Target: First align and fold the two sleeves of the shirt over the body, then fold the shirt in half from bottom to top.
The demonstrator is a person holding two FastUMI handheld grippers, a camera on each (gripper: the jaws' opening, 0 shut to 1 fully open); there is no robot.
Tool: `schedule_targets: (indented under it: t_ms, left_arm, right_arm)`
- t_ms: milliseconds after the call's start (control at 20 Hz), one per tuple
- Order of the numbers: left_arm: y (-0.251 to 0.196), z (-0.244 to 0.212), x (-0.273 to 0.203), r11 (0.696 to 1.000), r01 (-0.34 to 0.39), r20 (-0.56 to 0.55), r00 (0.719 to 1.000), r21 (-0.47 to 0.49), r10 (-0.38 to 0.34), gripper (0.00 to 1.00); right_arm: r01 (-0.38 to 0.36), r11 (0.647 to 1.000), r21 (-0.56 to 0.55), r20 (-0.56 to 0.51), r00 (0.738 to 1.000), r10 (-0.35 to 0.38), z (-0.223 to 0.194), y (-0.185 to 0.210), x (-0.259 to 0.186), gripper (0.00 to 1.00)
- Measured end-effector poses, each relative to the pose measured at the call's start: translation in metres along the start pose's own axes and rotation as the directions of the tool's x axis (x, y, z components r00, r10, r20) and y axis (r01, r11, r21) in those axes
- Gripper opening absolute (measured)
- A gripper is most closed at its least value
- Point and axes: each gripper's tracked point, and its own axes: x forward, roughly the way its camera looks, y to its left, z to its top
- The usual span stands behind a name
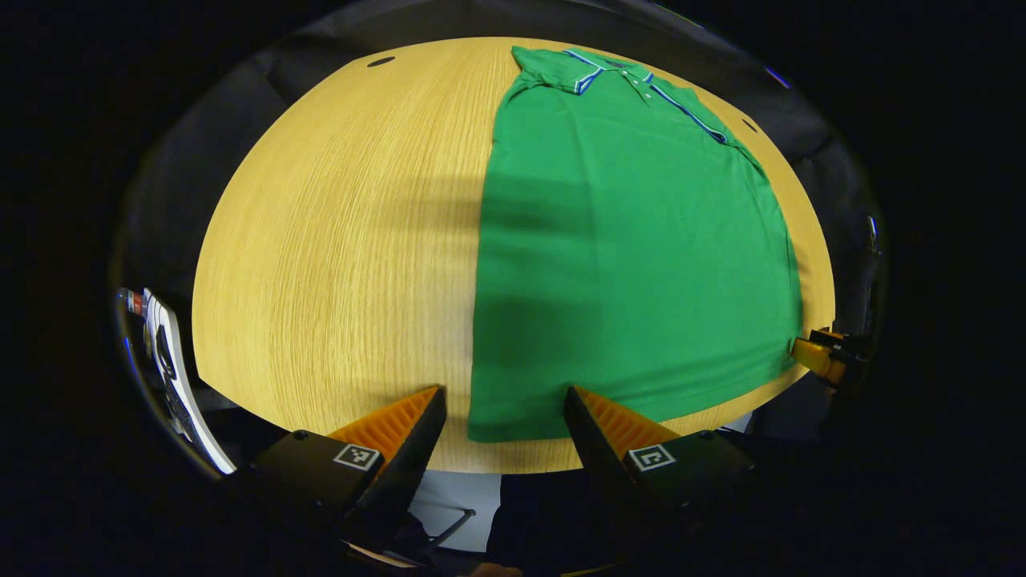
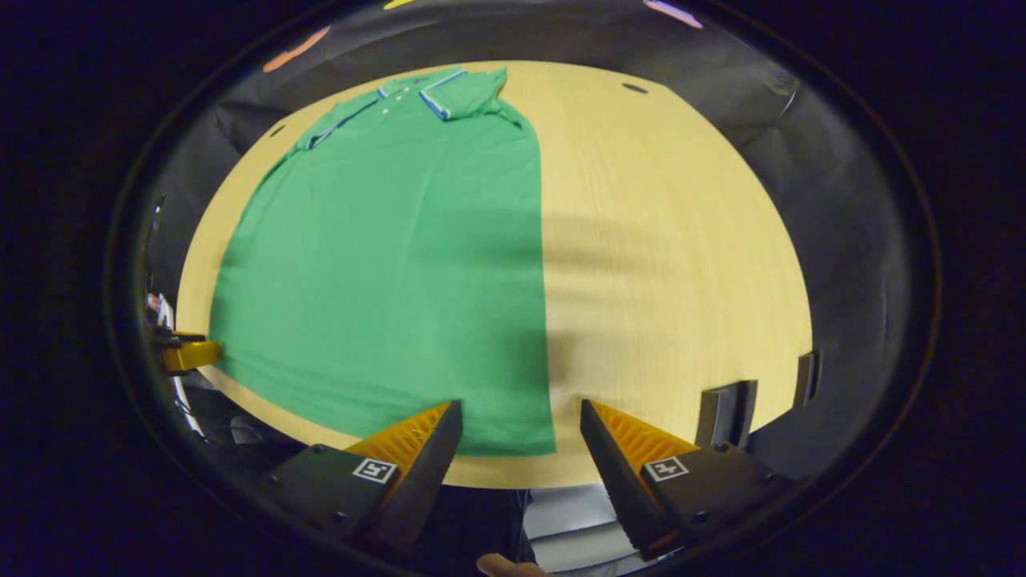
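Your left gripper hangs at the near edge of the table with its fingers spread wide and nothing between them. In the left gripper view the near left corner of the shirt lies in the gap at 6 o'clock; the hem corner sits closer to the right finger than the left, and you cannot tell whether either finger touches the cloth.

Your right gripper is likewise wide apart and holds nothing. In the right gripper view the shirt's near right corner lies in the gap at 6 o'clock, its edge running straight up toward 12.

The shirt lies flat, a long green rectangle with both side edges straight; the collar is at the far end, at 12 to 1 o'clock in the left gripper view and at 11 to 12 in the right gripper view.

Each view catches the other gripper at the opposite near corner of the shirt: the right one at 3 to 4 o'clock in the left gripper view, the left one at 9 o'clock in the right gripper view.

The left gripper view gives you bare wood-grain table to the shirt's left, and a white device off the table at 8 o'clock. The right gripper view gives bare table to the shirt's right, with two dark brackets on the near edge at 4 o'clock. Black cloth hangs around the table.
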Motion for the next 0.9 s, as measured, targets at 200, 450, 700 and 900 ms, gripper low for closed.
schedule_targets:
  t_ms: [200, 450, 700, 900]
  left_arm:
    - [-0.0012, 0.0017, 0.0022, 0.999, -0.016, -0.021, 1.0, 0.035, 0.017, 1.0]
    - [-0.0022, 0.0027, 0.0034, 1.0, -0.019, -0.098, 0.995, 0.003, 0.019, 0.96]
    - [-0.0004, 0.0012, 0.0038, 1.0, -0.014, -0.151, 0.988, 0.013, 0.016, 1.0]
    - [-0.0023, 0.003, 0.0047, 1.0, -0.01, -0.168, 0.986, 0.007, 0.011, 0.82]
  right_arm:
    - [-0.015, 1.0, 0.002, -0.009, 1.0, 0.015, 0.0064, 0.0046, 0.0013, 0.96]
    - [-0.007, 0.998, 0.061, -0.126, 0.992, 0.015, 0.0112, 0.0073, 0.0046, 0.95]
    - [-0.007, 0.999, 0.052, -0.191, 0.982, 0.017, 0.0117, 0.0082, 0.0052, 0.95]
    - [-0.012, 0.999, 0.048, -0.208, 0.978, 0.021, 0.0116, 0.0118, 0.0046, 0.65]
